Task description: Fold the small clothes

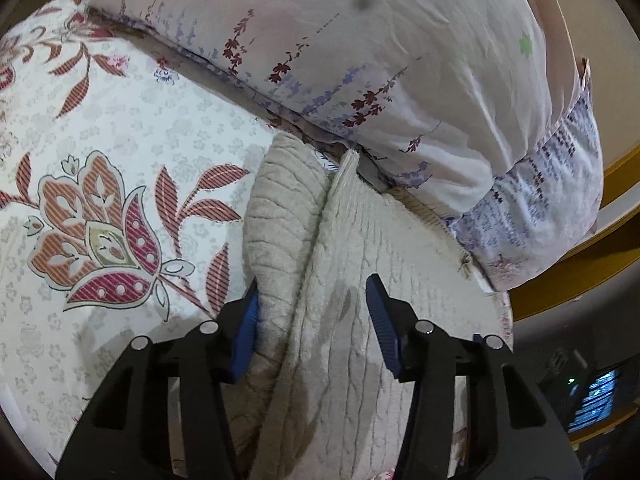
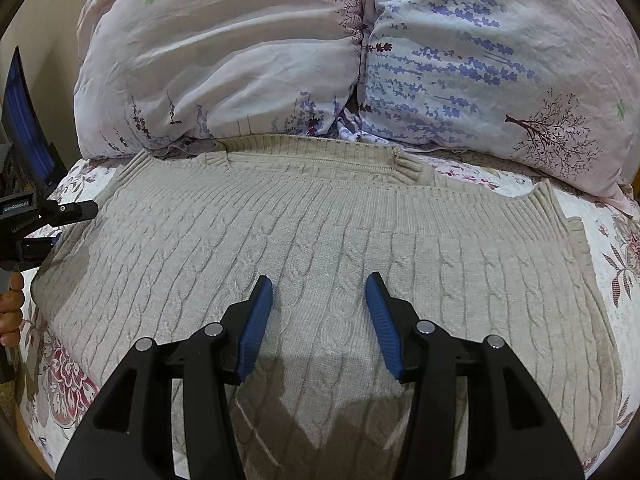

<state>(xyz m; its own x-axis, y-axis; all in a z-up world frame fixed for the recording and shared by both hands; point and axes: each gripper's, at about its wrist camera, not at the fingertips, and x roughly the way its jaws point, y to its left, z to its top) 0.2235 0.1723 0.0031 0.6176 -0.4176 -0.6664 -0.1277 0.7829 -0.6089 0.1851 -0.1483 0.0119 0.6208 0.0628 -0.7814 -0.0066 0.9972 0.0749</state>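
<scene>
- Nearest, the right gripper (image 2: 319, 292) hovers over the knit, its ribbed blue pads spread wide, clasping nothing.
- The left gripper (image 1: 312, 296) gapes equally wide, straddling a raised fold, nothing pinched.
- The beige cable-knit sweater (image 2: 320, 220) lies spread across the floral bedsheet (image 1: 120, 152), ribbed hem at its far edge.
- Farthest, puffy pillows (image 2: 224, 60) in crinkled lavender-print cotton touch the sweater's far edge.
</scene>
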